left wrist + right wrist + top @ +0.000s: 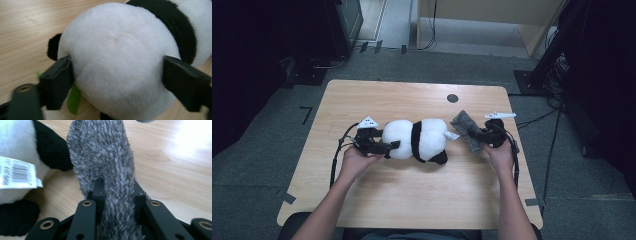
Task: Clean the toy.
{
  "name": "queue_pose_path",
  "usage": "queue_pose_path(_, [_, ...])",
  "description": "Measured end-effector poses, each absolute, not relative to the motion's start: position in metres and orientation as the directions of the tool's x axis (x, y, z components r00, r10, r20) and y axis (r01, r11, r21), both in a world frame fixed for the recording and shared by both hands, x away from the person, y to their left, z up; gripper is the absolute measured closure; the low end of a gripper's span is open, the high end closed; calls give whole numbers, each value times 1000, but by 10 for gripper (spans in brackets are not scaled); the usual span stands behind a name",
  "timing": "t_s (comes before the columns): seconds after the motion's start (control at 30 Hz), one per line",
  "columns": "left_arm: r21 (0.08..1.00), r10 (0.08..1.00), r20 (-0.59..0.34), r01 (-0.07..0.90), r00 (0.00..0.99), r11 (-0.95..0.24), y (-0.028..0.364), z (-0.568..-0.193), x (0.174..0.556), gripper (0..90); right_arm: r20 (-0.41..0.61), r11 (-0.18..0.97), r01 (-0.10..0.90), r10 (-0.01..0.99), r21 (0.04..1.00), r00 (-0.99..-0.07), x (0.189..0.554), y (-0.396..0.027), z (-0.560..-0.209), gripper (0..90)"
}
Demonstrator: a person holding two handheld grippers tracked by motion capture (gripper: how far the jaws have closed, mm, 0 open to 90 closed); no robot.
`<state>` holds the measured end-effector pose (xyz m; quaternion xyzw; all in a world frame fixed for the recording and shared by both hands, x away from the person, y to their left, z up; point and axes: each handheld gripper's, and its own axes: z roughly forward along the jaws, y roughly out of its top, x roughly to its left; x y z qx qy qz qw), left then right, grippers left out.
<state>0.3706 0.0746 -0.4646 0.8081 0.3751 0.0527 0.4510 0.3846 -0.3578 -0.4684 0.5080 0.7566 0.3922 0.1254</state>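
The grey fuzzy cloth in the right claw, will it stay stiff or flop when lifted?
Likely floppy: the grey fuzzy cloth bunches where the right claw pinches it. Probably light, being thin fabric. Its shaggy pile should resist slipping.

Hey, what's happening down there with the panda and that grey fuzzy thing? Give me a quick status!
Left gripper clamped around panda, panda lying on table. Right gripper shut on grey fuzzy cloth, beside the panda's tag. Nothing in the way.
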Motion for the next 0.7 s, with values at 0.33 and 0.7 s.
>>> queue_pose_path(0.33, [774, 659, -245, 553, 711, -309, 76, -464, 360, 356, 161, 212, 595, 845, 775, -510, 383, -337, -421, 726])
queue_pose_path(0.7, [785, 674, -227, 541, 703, -301, 76, -467, 354, 333, 93, 319, 546, 797, 775, -597, 389, -291, -381, 721])
